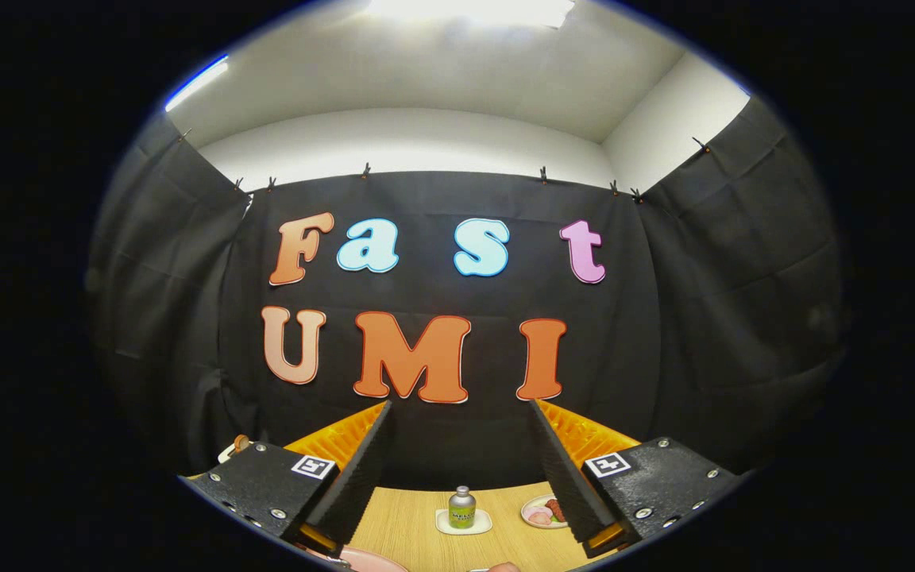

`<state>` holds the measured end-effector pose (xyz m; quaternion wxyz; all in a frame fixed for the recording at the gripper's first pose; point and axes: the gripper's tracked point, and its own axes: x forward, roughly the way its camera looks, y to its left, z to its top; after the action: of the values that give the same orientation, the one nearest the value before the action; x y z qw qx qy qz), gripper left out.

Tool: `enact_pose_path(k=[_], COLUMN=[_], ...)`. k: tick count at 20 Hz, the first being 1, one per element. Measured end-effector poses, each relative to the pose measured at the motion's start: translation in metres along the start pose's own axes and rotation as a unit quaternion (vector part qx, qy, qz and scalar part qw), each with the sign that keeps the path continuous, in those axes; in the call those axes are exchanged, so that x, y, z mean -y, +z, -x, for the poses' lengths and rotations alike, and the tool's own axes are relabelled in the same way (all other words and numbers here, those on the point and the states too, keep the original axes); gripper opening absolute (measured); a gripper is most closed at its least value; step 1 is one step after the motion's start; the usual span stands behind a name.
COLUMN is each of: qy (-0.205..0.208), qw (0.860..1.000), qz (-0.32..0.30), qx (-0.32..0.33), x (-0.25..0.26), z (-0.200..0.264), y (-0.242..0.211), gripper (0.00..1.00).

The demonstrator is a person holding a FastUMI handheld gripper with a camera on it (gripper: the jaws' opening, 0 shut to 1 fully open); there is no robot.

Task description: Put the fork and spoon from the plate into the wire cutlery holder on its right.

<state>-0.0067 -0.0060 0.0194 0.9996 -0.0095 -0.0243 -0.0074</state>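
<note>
1. The gripper [457,453] was held level and high, pointing at the booth's wall rather than down at the table [410,524]. Its two fingers stood wide apart with nothing between them, which reads as a carrying or approach pose, not a grasp.
2. Between the fingers and beyond them, toward the far edge of the table, a small green can [462,508] stood upright on a pale square coaster [464,522]. It appeared set there as a bystander, well clear of the work.
3. Just beside the right finger, near the same far edge, sat a small white dish [538,512] holding pink and reddish food pieces; what they were was too small to tell.
4. At the near edge, below the left finger, the rim of a pink plate [366,560] showed. Judging by the task, the fork and spoon lay on it, though its contents were cut off.
5. A small white and orange thing [237,446] peeked from behind the left finger's body; it could not be identified.
6. The task seemed barely begun: the gripper would need tilting down toward the plate first.
</note>
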Motion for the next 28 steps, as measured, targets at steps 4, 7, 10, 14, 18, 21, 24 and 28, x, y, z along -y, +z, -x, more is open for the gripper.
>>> enact_pose_path(k=[4,7,10,14,18,21,24,28], qy=[0.001,0.003,0.005,0.003,0.002,0.001,0.006,0.008], qw=[1.000,1.000,1.000,1.000,0.999,0.999,0.999,0.999], qz=[-0.006,-0.007,-0.006,-0.008,-0.015,-0.015,-0.016,-0.015], qx=[-0.007,-0.010,-0.012,-0.020,-0.033,-0.041,-0.047,-0.049], x=[-0.003,-0.004,-0.006,-0.005,-0.005,-0.006,-0.010,-0.012], z=[0.002,0.004,0.007,0.012,0.016,0.016,0.018,0.018], y=[-0.003,-0.004,-0.005,-0.009,-0.017,-0.021,-0.025,-0.025], gripper=[0.98,0.98,0.98,0.98,0.98,0.98,0.98,0.98])
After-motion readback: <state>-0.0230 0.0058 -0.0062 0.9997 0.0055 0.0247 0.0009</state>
